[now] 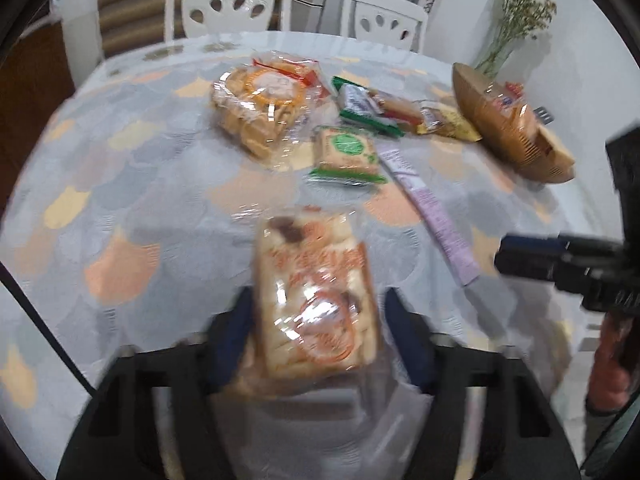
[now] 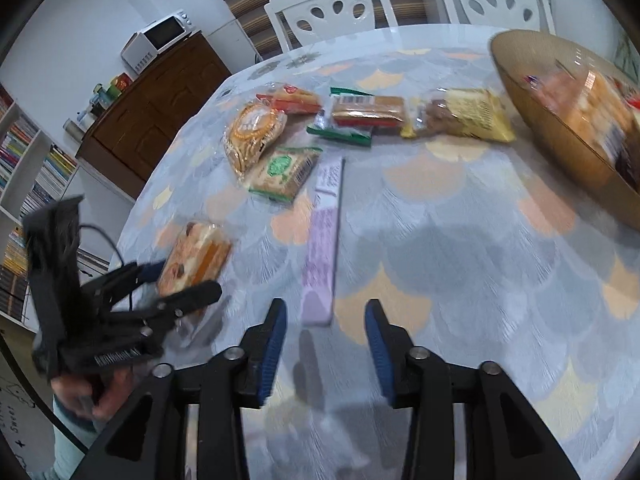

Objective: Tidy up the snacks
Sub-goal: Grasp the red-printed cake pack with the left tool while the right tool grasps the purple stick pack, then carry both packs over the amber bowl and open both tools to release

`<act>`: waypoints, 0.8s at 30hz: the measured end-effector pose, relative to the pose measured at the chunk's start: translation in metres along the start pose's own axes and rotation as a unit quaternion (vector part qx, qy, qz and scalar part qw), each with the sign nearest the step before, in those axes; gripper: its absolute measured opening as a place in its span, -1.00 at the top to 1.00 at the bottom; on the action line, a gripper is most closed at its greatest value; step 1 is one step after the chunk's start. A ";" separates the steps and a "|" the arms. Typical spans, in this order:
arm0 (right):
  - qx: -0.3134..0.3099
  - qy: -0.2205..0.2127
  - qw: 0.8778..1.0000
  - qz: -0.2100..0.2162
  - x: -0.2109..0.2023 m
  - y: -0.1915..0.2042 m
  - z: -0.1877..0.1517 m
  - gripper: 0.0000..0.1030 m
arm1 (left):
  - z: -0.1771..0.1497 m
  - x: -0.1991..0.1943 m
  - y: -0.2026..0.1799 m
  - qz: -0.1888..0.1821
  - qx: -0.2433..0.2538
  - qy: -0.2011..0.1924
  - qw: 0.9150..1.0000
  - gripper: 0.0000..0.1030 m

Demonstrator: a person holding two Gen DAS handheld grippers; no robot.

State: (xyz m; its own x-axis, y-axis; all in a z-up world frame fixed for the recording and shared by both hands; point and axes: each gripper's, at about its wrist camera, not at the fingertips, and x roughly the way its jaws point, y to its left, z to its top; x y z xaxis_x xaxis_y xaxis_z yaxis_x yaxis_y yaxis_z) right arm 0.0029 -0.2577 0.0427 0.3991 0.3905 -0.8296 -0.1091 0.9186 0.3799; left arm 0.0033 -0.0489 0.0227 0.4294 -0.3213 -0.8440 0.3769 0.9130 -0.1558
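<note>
Mostly blurred print — orange snack pack (image 1: 316,300), left gripper (image 1: 318,340) fingers clamped.

The tablecloth (image 2: 460,240) is pale grey with a fan-scale pattern in orange, yellow and darker grey. The near cracker bag (image 1: 316,304) is clear with orange print. The long flat packet (image 2: 322,248) is light purple. The far right basket (image 2: 568,136) is tan brown. The chairs (image 2: 332,4) are white.
</note>
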 end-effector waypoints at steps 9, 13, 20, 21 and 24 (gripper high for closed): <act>-0.029 -0.015 0.998 -0.055 0.033 0.017 0.022 0.03 | -0.008 -0.004 0.011 -0.019 -0.038 -0.049 0.998 0.08; -0.029 -0.029 0.996 -0.082 0.041 0.019 0.025 0.06 | -0.006 -0.002 0.012 -0.023 -0.039 -0.050 0.998 0.08; -0.073 -0.042 0.986 -0.144 0.054 0.038 0.025 0.42 | -0.008 -0.001 0.009 -0.018 -0.032 -0.054 0.998 0.08; -0.077 -0.044 0.985 -0.148 0.055 0.040 0.024 0.52 | -0.008 -0.001 0.009 -0.019 -0.033 -0.055 0.998 0.08; -0.081 -0.049 0.984 -0.153 0.055 0.041 0.022 0.61 | -0.009 -0.002 0.010 -0.021 -0.034 -0.056 0.998 0.08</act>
State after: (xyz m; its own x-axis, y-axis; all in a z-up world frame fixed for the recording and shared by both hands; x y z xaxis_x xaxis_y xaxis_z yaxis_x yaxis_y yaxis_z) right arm 0.0406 -0.1995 0.0216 0.5206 0.0931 -0.8487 -0.1101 0.9931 0.0414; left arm -0.0013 -0.0372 0.0181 0.5051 -0.3818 -0.7740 0.3407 0.9122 -0.2277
